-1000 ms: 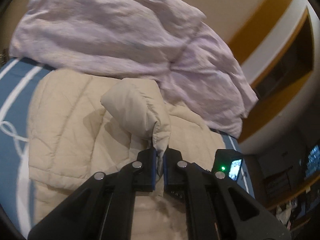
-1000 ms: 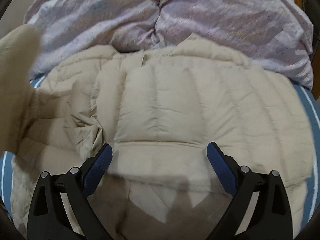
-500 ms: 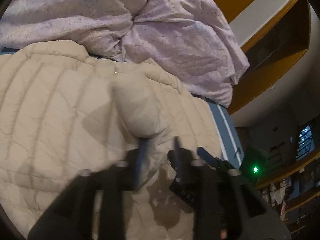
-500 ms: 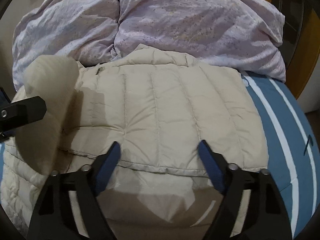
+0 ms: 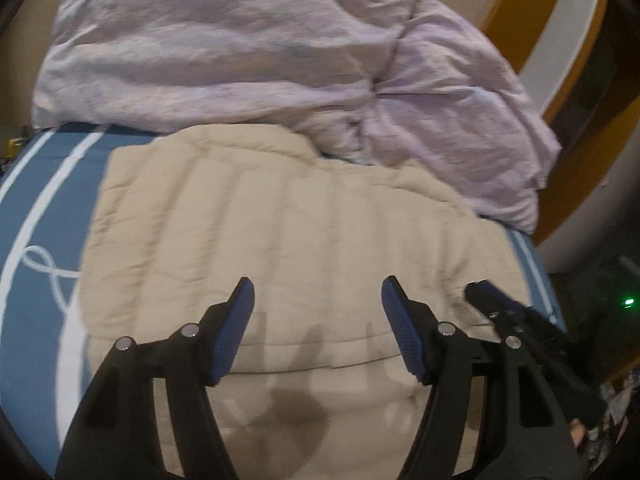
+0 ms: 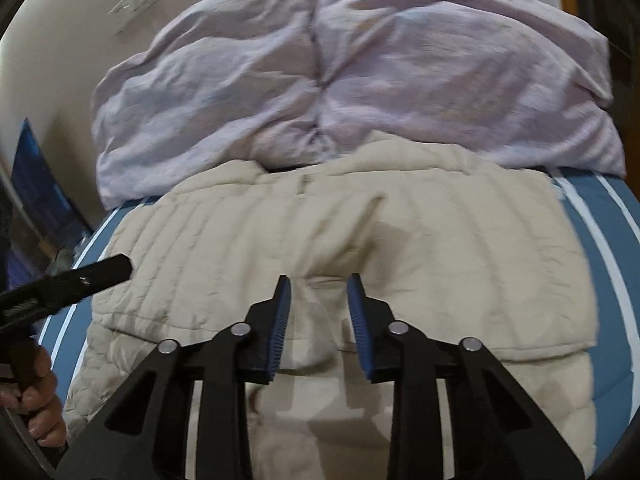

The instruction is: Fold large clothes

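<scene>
A beige quilted jacket [image 5: 280, 232] lies spread flat on the bed, with a sleeve folded in across its body [image 6: 344, 236]. My left gripper [image 5: 316, 284] hovers over the jacket's near half. Its jaws are opening and nothing is between them. My right gripper [image 6: 319, 280] hangs over the end of the folded-in sleeve. Its jaws are closing to a narrow gap where sleeve fabric shows, but the pads do not visibly press on it. In each wrist view the other gripper shows as a black finger at the edge: the right one [image 5: 500, 308], the left one [image 6: 100, 272].
A crumpled lilac duvet [image 5: 240, 52] is heaped along the far side, touching the jacket's collar end. The blue sheet with white stripes [image 5: 48, 208] shows on both sides of the jacket. A person's hand [image 6: 36, 400] holds the left gripper. The room is dark past the bed's right edge.
The left gripper let go of the sleeve it held up and opened wide; the sleeve now lies on the jacket. The right gripper's jaws narrowed from wide apart to a small gap.
</scene>
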The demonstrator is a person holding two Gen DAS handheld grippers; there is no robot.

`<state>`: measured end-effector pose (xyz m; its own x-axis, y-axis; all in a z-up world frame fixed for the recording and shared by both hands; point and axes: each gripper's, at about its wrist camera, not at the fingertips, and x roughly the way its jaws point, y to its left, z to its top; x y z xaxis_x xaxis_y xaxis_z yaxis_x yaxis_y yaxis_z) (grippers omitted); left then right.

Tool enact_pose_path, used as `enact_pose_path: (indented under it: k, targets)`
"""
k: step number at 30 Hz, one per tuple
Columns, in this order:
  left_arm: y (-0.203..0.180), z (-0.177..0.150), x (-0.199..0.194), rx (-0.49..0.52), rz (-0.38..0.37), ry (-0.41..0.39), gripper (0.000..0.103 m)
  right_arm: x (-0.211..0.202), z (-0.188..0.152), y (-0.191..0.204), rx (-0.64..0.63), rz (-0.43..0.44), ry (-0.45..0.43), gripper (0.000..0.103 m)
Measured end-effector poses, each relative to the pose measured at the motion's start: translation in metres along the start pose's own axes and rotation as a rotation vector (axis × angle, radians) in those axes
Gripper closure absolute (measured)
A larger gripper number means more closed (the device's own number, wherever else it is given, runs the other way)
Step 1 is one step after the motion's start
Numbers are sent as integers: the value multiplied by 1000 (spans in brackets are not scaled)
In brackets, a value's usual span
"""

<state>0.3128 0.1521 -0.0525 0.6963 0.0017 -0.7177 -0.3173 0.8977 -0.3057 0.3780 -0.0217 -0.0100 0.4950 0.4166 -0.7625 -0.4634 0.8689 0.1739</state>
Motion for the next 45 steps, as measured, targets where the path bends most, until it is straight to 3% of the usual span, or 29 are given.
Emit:
enact_pose_path:
  k: [6, 12, 13, 15, 16, 17, 22, 30, 37, 45]
  targets:
    - [27, -10, 17, -13, 78, 47, 37, 42, -9, -7, 0, -102, 111, 85]
    - [44, -19, 13, -28, 52, 66, 37, 29, -9, -22, 77, -43, 102, 81]
    - [44, -22, 7, -18, 43, 60, 37, 23, -8, -24, 79, -38, 96, 78]
    - [48, -28, -9, 3, 28, 55, 37, 5, -10, -31, 96, -30, 77, 42]
    - [49, -32, -15, 10, 24, 55, 37, -4, -11, -36, 104, -26, 65, 32]
    - [54, -38, -24, 18, 21, 55, 37, -14, -14, -40, 109, -24, 52, 30]
    - [85, -74, -68, 23, 32, 69, 34, -60, -39, -68, 104, -22, 73, 30]
    - [137, -144, -126, -15, -3, 68, 34, -132, -107, -130, 120, -102, 99, 30]
    - [149, -183, -140, -48, -63, 67, 35, -172, -163, -171, 190, -125, 92, 30]
    - [143, -204, -142, -48, -98, 54, 37, -182, -201, -176, 222, -63, 84, 30]
